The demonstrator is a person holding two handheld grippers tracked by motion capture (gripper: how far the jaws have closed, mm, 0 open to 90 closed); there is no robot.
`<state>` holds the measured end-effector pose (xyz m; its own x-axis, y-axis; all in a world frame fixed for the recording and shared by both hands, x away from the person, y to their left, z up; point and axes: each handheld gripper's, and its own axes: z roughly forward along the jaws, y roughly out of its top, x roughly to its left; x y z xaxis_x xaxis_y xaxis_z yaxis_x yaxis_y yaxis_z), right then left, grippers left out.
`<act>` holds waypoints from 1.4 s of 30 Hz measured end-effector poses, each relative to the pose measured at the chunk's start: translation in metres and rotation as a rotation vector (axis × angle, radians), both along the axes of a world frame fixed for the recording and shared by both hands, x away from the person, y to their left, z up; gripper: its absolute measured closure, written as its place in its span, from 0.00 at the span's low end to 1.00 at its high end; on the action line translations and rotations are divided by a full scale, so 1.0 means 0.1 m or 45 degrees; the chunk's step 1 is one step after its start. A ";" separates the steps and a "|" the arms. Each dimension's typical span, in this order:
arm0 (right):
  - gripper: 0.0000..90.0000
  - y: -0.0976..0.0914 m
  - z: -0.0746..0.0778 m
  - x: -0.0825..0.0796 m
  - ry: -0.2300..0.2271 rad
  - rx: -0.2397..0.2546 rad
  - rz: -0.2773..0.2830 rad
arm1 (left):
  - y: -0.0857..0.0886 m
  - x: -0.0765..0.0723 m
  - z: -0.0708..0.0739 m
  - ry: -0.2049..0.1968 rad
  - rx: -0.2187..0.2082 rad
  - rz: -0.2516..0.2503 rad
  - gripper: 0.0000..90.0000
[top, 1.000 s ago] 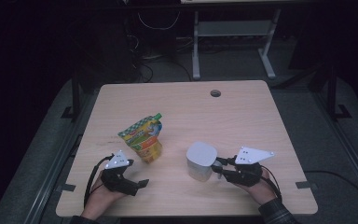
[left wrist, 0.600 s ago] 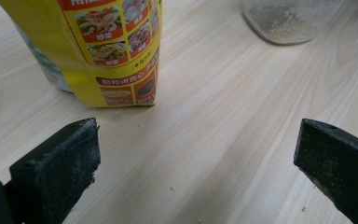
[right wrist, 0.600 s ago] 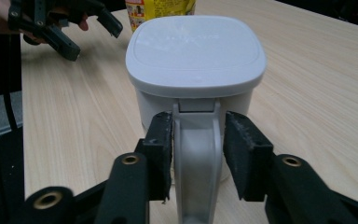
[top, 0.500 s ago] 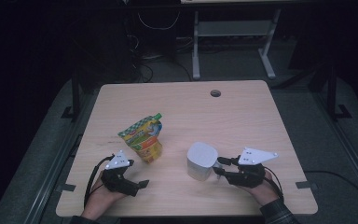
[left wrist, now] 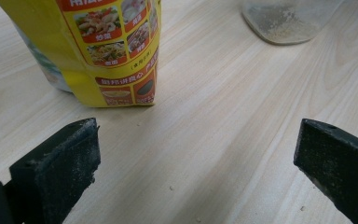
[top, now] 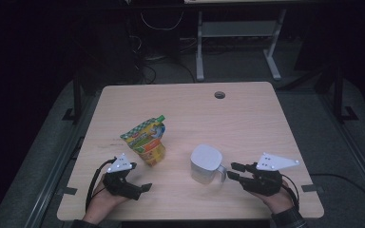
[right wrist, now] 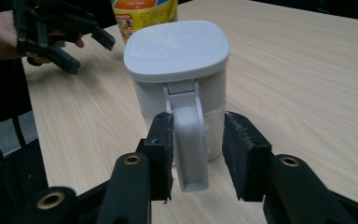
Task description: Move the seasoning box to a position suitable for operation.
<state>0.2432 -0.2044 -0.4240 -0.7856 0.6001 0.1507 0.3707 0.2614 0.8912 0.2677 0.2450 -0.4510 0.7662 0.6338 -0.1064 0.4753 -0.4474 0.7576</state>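
Yellow pouch (top: 146,140) with green top and food photos; white jug (top: 205,164); pale wood-grain table (top: 247,118).

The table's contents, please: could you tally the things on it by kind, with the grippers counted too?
Yellow food pouch: 1
White lidded jug: 1
Grippers, left gripper and right gripper: 2
Total: 4

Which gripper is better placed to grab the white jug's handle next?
Right. The right gripper already straddles the jug handle, jaws just closing, a gap showing on one side. The left gripper sits open by the yellow pouch, away from the jug.
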 end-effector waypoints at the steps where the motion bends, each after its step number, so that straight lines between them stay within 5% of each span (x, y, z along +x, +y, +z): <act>1: 0.76 0.00 0.00 -0.01 0.006 0.006 0.004 | 0.00 0.00 0.00 0.000 -0.001 -0.001 0.00; 8: 0.99 0.03 0.03 -0.09 -0.030 -0.004 0.039 | 0.00 -0.01 0.00 0.002 -0.002 0.005 0.00; 20: 1.00 0.29 -0.11 -0.07 0.028 -0.097 0.141 | 0.00 0.00 -0.01 0.001 -0.001 -0.001 0.00; 42: 1.00 0.19 -0.15 0.03 0.028 -0.112 0.075 | 0.00 0.00 -0.01 0.002 -0.002 -0.002 0.00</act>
<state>0.2459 -0.1850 -0.4389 -0.8168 0.5649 0.1171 0.3718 0.3603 0.8556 0.2676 0.2446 -0.4519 0.7669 0.6325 -0.1084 0.4758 -0.4471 0.7575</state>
